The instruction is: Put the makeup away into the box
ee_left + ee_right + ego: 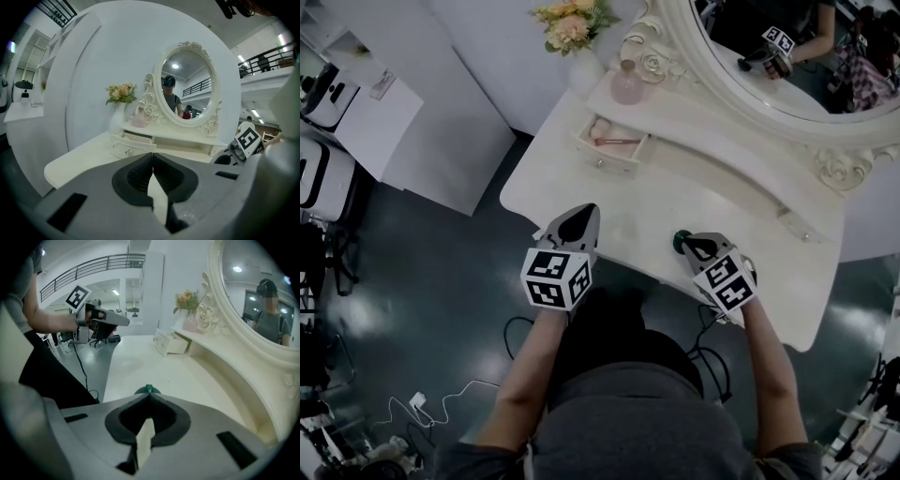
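Person seated at a white dressing table (628, 211), a pair of tongs in each hand.

Left gripper (152, 157): jaws pressed together, nothing between them. It hangs idle over the table's front left edge.

Right gripper (148, 393): pointed steeply down at the near right part of the table, jaws drawn in tip to tip. A small round green makeup item (681, 242) sits right at those tips on the tabletop. A bit of green shows in the pinch, so it looks caught by a thin top part. How firm the hold is cannot be told.

Further back, left of centre: a little drawer (605, 159) pulled open, with pinkish pieces (617, 142) already lying inside. This is presumably the box meant. It is well apart from the green item.

Behind the drawer on the shelf are a pink bottle (626, 86) and a vase of flowers (570, 23), with the oval mirror (787, 56) to the right.

Step in hand, as I read it: the pick-up of the green item, with the grip just made and the item not yet off the table.

Next move calls for a straight lift to test the thin pinch. Then comes a carry forward and leftward across the bare top, keeping low enough to clear the shelf, and a release over the open drawer rather than on its rim.
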The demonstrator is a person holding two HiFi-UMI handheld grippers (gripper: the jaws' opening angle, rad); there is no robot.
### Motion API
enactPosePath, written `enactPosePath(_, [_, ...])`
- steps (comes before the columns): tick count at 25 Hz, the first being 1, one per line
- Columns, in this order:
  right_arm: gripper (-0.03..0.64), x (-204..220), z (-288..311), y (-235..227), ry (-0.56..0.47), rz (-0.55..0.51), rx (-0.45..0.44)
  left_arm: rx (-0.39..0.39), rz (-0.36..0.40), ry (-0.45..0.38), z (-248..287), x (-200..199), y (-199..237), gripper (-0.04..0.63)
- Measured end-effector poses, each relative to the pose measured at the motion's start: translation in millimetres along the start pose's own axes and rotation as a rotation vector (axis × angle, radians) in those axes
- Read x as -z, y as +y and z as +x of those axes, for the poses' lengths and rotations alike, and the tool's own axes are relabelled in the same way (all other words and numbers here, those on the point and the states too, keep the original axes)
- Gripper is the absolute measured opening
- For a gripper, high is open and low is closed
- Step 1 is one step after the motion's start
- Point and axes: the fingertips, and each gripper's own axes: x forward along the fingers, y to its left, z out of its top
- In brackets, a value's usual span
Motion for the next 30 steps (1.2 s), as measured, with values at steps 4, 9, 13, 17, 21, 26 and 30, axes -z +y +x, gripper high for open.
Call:
enactPosePath(4, [0.006, -20, -9, -6, -0.061, 0.050, 0.032, -0.005, 0.012, -0.010, 0, -5, -1, 0.006])
enactPosePath(9, [0.006, -51, -20, -14, -0.149, 0.120, 0.044, -0.015, 0.022, -0.022, 0, -10, -2, 0.006])
enactPosePath(13, [0.006, -77, -26, -20, -0.213, 0.147, 0.053, -0.026, 0.028, -0.029, -1, -13, -2, 0.006])
enactPosePath(17, [0.006, -106, -29, -24, -0.272, 0.151, 0.053, -0.042, 0.025, -0.037, -3, -15, 0, 0.006])
enactPosePath(21, [0.006, -132, -24, -28, -0.310, 0.159, 0.043, -0.058, 0.019, -0.039, -4, -16, 7, 0.006])
enactPosePath(26, [0.006, -160, -13, -38, -0.328, 0.162, 0.063, -0.074, -0.003, -0.044, 0, -21, 27, 0.006])
enactPosePath(30, [0.006, -180, -1, -52, -0.341, 0.180, 0.092, -0.069, -0.001, -0.047, 9, -30, 44, 0.006])
